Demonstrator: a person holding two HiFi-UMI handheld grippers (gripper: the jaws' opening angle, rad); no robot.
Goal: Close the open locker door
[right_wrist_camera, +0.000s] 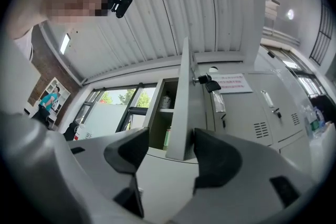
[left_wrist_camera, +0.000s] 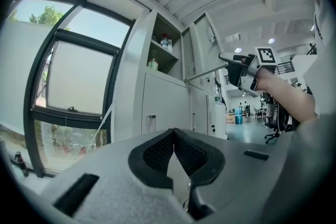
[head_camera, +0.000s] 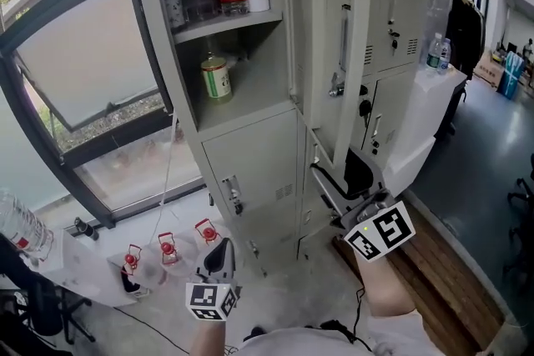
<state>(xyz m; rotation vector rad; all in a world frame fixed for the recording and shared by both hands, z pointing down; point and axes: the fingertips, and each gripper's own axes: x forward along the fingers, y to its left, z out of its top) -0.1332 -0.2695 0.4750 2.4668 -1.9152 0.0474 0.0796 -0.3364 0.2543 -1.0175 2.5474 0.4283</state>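
My left claw [left_wrist_camera: 173, 132] hangs low near me, clenched on nothing. My right claw [right_wrist_camera: 169, 148] is released, its jaws straddling the lower edge of the open locker door [right_wrist_camera: 184, 107], which stands swung out from the locker [head_camera: 250, 158].

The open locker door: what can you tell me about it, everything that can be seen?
The locker door is a tall, thin panel of pale grey painted metal, upright and swung out roughly square to the locker, nearly edge-on in the head view. A lock fitting sits partway down its inner side. Its lower edge stands between the parted jaws of the right gripper; whether either jaw touches it is unclear.
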